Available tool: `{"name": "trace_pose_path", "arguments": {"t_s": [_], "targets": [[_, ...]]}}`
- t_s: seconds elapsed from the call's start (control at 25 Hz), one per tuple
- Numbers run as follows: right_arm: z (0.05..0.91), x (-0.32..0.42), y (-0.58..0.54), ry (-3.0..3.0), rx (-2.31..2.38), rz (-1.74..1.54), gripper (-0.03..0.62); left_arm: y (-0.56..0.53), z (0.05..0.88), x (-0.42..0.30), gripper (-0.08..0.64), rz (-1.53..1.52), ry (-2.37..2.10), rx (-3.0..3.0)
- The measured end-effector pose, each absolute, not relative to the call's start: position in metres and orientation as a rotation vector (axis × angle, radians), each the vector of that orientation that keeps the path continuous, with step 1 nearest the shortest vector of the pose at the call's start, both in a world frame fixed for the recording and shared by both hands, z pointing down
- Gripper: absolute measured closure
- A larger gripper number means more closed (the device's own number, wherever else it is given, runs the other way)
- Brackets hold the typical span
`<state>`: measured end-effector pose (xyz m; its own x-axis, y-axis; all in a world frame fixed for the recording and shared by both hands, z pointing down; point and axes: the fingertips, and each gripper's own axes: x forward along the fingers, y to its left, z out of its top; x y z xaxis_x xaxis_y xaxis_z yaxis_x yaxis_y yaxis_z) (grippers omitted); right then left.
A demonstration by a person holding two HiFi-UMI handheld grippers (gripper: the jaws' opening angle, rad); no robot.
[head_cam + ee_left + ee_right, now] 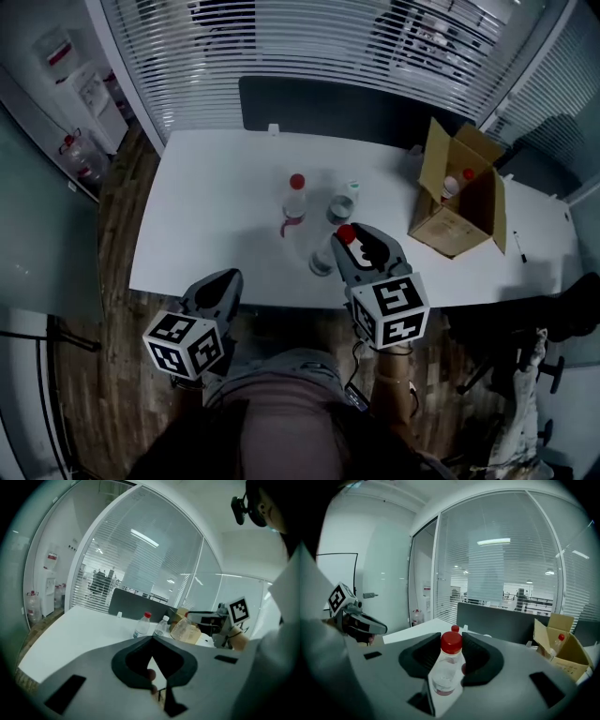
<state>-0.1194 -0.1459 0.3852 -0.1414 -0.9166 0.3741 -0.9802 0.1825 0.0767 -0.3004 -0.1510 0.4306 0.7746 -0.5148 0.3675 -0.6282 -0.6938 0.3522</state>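
Clear plastic with a red cap and a reddish band low on its body, the small bottle sits tilted over the table's near edge. The right gripper is clamped on it just below the cap. The left gripper, jaws together with nothing between them, hangs at the near left, well apart. Two more bottles stand farther in, and a cardboard box sits at the right.
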Motion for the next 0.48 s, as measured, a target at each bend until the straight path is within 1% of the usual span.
{"name": "trace_pose_path", "arguments": {"t_s": [0.48], "targets": [[0.424,-0.159,-0.187,-2.138,1.740,0.336,0.437,-0.163,0.432,-0.357,0.552,0.326,-0.966,2.464]]}}
